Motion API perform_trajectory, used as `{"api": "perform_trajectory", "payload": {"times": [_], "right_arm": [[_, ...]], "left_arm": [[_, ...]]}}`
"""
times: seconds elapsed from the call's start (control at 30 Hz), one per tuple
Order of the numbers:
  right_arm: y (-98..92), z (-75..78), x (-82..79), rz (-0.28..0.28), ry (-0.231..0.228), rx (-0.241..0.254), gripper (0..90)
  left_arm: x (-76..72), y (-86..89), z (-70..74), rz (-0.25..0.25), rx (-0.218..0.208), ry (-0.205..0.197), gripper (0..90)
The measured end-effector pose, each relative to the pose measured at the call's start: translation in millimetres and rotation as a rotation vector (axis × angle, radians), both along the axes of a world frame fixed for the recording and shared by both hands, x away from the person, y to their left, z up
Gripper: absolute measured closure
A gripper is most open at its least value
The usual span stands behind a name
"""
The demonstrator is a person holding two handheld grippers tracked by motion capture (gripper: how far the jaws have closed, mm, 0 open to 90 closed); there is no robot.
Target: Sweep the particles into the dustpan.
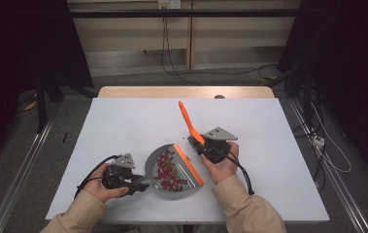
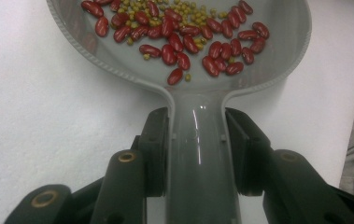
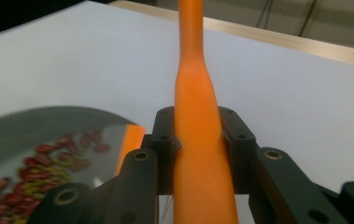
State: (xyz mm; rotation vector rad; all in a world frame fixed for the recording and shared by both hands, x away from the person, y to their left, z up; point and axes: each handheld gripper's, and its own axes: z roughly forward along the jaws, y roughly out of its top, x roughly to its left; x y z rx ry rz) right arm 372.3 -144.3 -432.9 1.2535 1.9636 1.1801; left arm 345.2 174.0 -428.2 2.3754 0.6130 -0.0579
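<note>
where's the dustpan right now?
High view: the grey dustpan lies on the white table near its front edge, between the hands, handle clamped by the left gripper, orange lip toward the right gripper.

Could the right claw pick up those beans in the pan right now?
Probably not: the right claw is shut on the orange brush, so its jaws are full, though the beans lie uncovered close by.

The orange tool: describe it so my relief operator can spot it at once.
Start at the white table and find the grey dustpan of red beans near its front edge. Just right of it, the right gripper clamps an orange handle, the one long thing slanting up and away.
</note>
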Motion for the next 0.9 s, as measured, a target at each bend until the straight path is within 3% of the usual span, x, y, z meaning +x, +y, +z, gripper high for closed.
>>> {"api": "perform_trajectory", "payload": {"times": [0.1, 0.17, 0.27, 0.4, 0.47, 0.53, 0.67, 0.9], "right_arm": [[2.0, -8.6, -1.6, 0.008, -0.007, -0.001, 71.3], [9.0, -7.8, -4.1, 0.031, 0.015, 0.007, 71.2], [22.3, -7.7, -10.9, 0.063, 0.017, -0.013, 71.0], [34.9, -6.3, -19.7, 0.11, 0.013, 0.004, 71.0], [35.0, -1.6, -21.9, 0.119, 0.018, 0.069, 71.2], [33.3, 5.7, -22.1, 0.13, 0.004, 0.094, 71.3], [20.3, 14.1, -7.1, 0.085, -0.016, 0.103, 71.2], [0.5, 5.4, 30.7, -0.006, -0.043, 0.018, 71.2]], "left_arm": [[0.9, 0.7, 0.1, 0.002, 0.001, 0.004, 62.4], [0.9, 0.0, -0.7, 0.008, -0.011, 0.011, 62.5], [0.7, -0.1, -0.8, 0.012, -0.009, 0.011, 62.5], [0.8, 0.1, -0.5, 0.013, -0.011, 0.012, 62.5], [0.6, 0.3, -0.7, 0.019, -0.009, 0.01, 62.5], [1.0, 0.8, -0.8, 0.017, -0.006, 0.012, 62.5], [2.8, 4.0, 0.6, 0.036, 0.003, 0.007, 62.3], [7.0, 7.1, 0.0, 0.062, 0.003, 0.014, 61.9]]}}
